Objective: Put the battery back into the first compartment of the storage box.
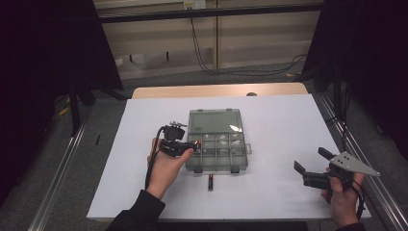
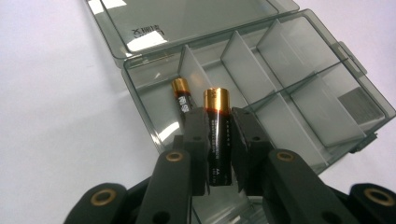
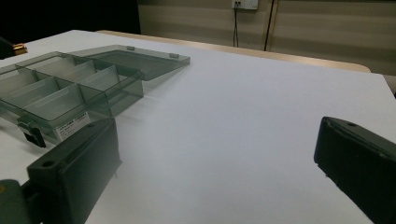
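A smoky clear compartment box (image 1: 239,162) lies open mid-table, its lid (image 1: 214,120) folded flat behind it. My left gripper (image 2: 219,119) is shut on a black AA battery with a gold end (image 2: 218,135), held just above the box's left edge (image 2: 140,100). In the high view that gripper (image 1: 192,144) sits at the box's left side. A second battery (image 2: 183,100) lies in the nearest compartment. A third battery (image 1: 210,183) lies on the white sheet in front of the box. My right gripper (image 1: 312,160) stands open and bare at the table's right, apart from the box (image 3: 70,88).
The white sheet (image 1: 279,125) covers most of the wooden table (image 1: 216,90). Other box compartments (image 2: 303,98) hold nothing that I can see. Metal rails run along both sides of the table. Cables hang on the back wall (image 1: 202,53).
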Demonstrator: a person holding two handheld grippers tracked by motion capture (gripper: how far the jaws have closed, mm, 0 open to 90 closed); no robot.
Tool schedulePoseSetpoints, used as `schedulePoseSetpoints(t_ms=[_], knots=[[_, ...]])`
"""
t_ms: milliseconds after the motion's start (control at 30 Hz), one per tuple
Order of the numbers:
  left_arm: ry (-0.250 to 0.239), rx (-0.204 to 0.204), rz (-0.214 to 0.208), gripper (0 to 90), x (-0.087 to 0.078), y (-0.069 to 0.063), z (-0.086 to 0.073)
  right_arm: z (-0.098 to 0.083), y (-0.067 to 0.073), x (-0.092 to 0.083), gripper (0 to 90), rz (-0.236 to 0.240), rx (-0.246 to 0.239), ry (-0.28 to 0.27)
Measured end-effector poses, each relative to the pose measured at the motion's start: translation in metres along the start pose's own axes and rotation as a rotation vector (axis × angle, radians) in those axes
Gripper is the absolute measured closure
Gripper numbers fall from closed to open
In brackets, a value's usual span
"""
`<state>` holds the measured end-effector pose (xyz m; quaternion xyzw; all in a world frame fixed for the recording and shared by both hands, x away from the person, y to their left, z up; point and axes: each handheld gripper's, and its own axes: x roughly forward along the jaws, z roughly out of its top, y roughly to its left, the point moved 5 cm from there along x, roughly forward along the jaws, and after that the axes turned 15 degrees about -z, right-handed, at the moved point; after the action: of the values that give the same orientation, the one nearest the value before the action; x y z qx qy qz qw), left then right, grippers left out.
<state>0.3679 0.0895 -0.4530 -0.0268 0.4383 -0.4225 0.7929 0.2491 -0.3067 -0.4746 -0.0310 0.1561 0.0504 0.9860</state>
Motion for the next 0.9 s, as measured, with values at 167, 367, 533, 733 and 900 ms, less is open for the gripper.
schedulePoseSetpoints(t_ms=[167, 367, 533, 733, 900], knots=[[-0.004, -0.007, 0.003, 77.3, 0.003, 0.003, 0.002, 0.0, 0.0, 0.0, 0.0, -0.001, 0.001, 0.0], [-0.007, -0.016, 0.012, 77.3, 0.008, 0.006, 0.007, 0.0, 0.0, 0.0, 0.0, 0.001, 0.004, 0.001], [-0.007, -0.028, 0.011, 77.3, 0.012, 0.009, 0.01, 0.0, 0.0, 0.0, 0.0, 0.001, 0.003, 0.003], [-0.015, -0.038, 0.028, 77.2, 0.017, 0.014, 0.012, 0.0, -0.001, 0.0, 0.0, 0.0, 0.003, 0.002], [-0.016, -0.05, 0.036, 77.2, 0.02, 0.018, 0.013, 0.0, -0.001, -0.001, 0.0, -0.002, 0.003, -0.002]])
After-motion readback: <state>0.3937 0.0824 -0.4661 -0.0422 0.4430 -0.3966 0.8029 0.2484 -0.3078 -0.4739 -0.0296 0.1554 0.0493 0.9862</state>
